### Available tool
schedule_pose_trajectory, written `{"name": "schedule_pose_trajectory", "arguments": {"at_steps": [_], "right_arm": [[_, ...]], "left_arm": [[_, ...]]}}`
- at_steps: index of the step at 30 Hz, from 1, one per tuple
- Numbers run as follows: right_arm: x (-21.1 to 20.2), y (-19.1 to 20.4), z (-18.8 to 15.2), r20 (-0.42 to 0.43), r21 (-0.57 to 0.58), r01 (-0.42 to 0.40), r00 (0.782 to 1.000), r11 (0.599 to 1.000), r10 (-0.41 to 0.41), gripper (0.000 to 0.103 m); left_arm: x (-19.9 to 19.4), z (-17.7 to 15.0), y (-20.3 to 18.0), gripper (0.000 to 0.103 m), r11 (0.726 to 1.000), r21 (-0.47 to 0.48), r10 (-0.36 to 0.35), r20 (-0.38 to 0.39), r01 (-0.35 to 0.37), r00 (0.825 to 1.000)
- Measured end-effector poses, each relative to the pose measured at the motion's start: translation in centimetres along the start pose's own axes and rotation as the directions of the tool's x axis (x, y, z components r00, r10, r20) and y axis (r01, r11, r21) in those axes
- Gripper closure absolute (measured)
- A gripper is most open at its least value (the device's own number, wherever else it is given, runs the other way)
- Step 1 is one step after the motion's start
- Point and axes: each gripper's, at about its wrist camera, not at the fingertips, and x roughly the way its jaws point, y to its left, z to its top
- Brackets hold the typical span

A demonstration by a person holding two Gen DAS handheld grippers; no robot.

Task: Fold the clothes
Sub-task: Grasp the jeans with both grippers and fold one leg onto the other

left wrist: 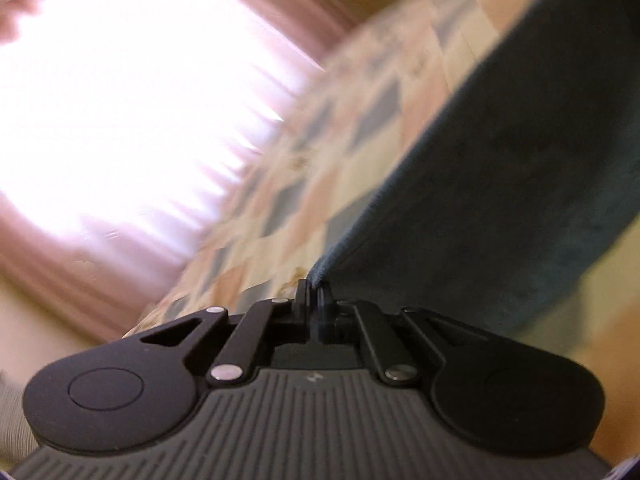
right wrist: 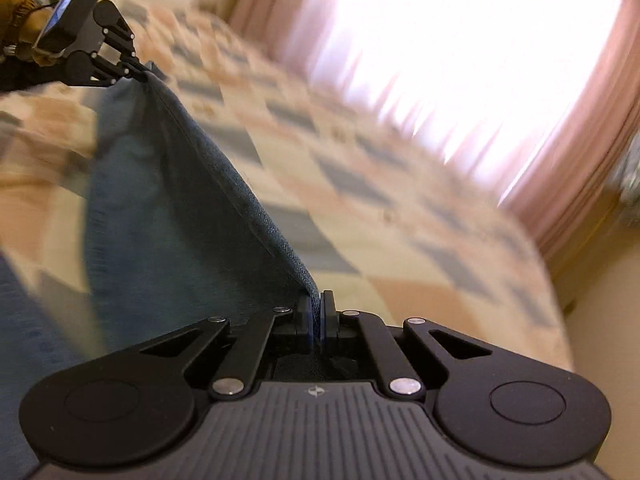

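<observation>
A dark blue denim garment [right wrist: 172,216] is stretched taut above the bed between both grippers. My right gripper [right wrist: 316,314] is shut on one corner of it, the cloth pinched between its pads. In the right wrist view my left gripper [right wrist: 142,70] sits at the far upper left, shut on the opposite corner, held by a person's hand in a mustard sleeve [right wrist: 16,12]. In the left wrist view the left gripper [left wrist: 314,294] pinches the garment [left wrist: 520,140], which runs up and to the right. Both views are motion-blurred.
A bed with a checked quilt [right wrist: 360,184] in beige, peach and grey-blue lies under the garment. Pink curtains [right wrist: 576,152] over a bright window [left wrist: 120,92] stand beyond the bed. The bed's edge [right wrist: 552,300] drops off at the right.
</observation>
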Motion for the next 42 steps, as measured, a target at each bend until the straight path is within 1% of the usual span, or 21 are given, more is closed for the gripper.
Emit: {"name": "schedule_pose_trajectory", "arguments": {"at_steps": [3,6,9,11,13,15,16,18,20,21,23,24,26,27,29,32,33,35,37,40,42], "right_arm": [[-6.1,4.1,-1.9,0.100,-0.029,0.022,0.995,0.999,-0.019,0.102],[-11.8,8.8,-5.3,0.165,-0.069,0.007,0.986,0.998,0.004,0.102],[-14.8,13.4,-9.1,0.133,-0.087,-0.024,0.990,0.996,0.036,0.102],[-15.9,17.0,-11.9,0.071,-0.066,-0.050,0.996,0.997,0.055,0.099],[-16.3,20.1,-13.7,-0.028,-0.029,-0.023,0.999,0.999,0.022,0.099],[-17.8,21.4,-14.1,-0.066,0.091,0.002,0.998,0.996,0.004,0.095],[-18.9,21.4,-13.8,-0.058,0.176,0.014,0.998,0.984,-0.004,0.092],[-21.4,21.1,-13.5,-0.019,0.350,0.021,1.000,0.937,-0.015,0.059],[-24.1,21.0,-13.4,0.040,0.520,0.019,0.998,0.854,-0.046,0.047],[-25.2,20.7,-13.7,0.056,0.591,0.020,0.996,0.806,-0.065,0.046],[-26.4,19.9,-14.2,0.053,0.742,-0.002,0.997,0.670,-0.055,0.046],[-27.0,19.7,-14.9,0.062,0.793,-0.018,0.997,0.609,-0.052,0.046],[-28.0,19.3,-16.2,0.078,0.871,-0.050,0.996,0.489,-0.038,0.046],[-28.2,19.1,-16.9,0.075,0.892,-0.054,0.997,0.449,-0.031,0.046],[-28.5,18.5,-18.1,0.052,0.921,-0.036,0.998,0.388,-0.030,0.046],[-28.9,17.5,-19.4,0.055,0.948,-0.039,0.998,0.316,-0.043,0.045],[-28.5,16.9,-19.8,0.061,0.956,-0.046,0.997,0.289,-0.044,0.044],[-27.4,15.8,-20.1,0.070,0.968,-0.057,0.997,0.243,-0.044,0.044],[-26.2,14.8,-20.2,0.076,0.974,-0.064,0.996,0.216,-0.044,0.042],[-24.4,14.2,-20.1,0.076,0.976,-0.066,0.996,0.208,-0.039,0.041],[-23.1,14.0,-20.1,0.072,0.976,-0.064,0.997,0.209,-0.028,0.040]], "left_arm": [[-8.1,-2.3,-0.7,0.101,0.995,-0.092,0.051,0.037,-0.048,0.998],[-14.4,-5.4,-4.2,0.101,0.985,-0.173,0.025,0.021,-0.021,0.999],[-19.2,-9.5,-8.1,0.099,0.964,-0.265,-0.041,-0.021,0.034,0.999],[-21.4,-11.9,-11.0,0.098,0.935,-0.347,-0.096,-0.068,0.066,0.993],[-24.4,-13.7,-12.0,0.096,0.882,-0.467,-0.127,-0.093,0.069,0.988],[-27.6,-15.1,-12.3,0.093,0.806,-0.587,-0.161,-0.096,0.075,0.982],[-28.9,-15.3,-12.0,0.090,0.783,-0.619,-0.153,-0.089,0.066,0.984],[-31.4,-15.7,-11.2,0.060,0.735,-0.676,-0.134,-0.075,0.048,0.988],[-32.1,-16.0,-10.4,0.061,0.681,-0.732,-0.129,-0.084,0.027,0.988],[-32.5,-16.3,-9.7,0.059,0.643,-0.766,-0.131,-0.089,0.016,0.987],[-33.5,-17.6,-8.0,0.054,0.551,-0.834,-0.125,-0.115,-0.027,0.985],[-33.5,-18.4,-7.0,0.049,0.491,-0.870,-0.124,-0.127,-0.050,0.984],[-33.4,-20.5,-4.6,0.048,0.344,-0.935,-0.131,-0.142,-0.089,0.981],[-32.8,-21.5,-3.6,0.047,0.270,-0.957,-0.136,-0.143,-0.103,0.980],[-31.2,-23.2,-1.6,0.047,0.142,-0.983,-0.147,-0.136,-0.115,0.980],[-28.2,-25.8,1.1,0.034,-0.077,-0.990,-0.150,-0.105,-0.117,0.983],[-27.1,-26.5,1.9,0.030,-0.138,-0.983,-0.146,-0.102,-0.122,0.984],[-24.8,-27.7,3.2,0.030,-0.212,-0.970,-0.147,-0.092,-0.122,0.985],[-22.9,-28.5,4.0,0.028,-0.248,-0.957,-0.136,-0.116,-0.147,0.984],[-19.8,-30.0,4.3,0.003,-0.292,-0.941,-0.198,-0.115,-0.170,0.973],[-18.5,-31.1,3.4,0.002,-0.331,-0.924,-0.235,-0.114,-0.189,0.965]]}}
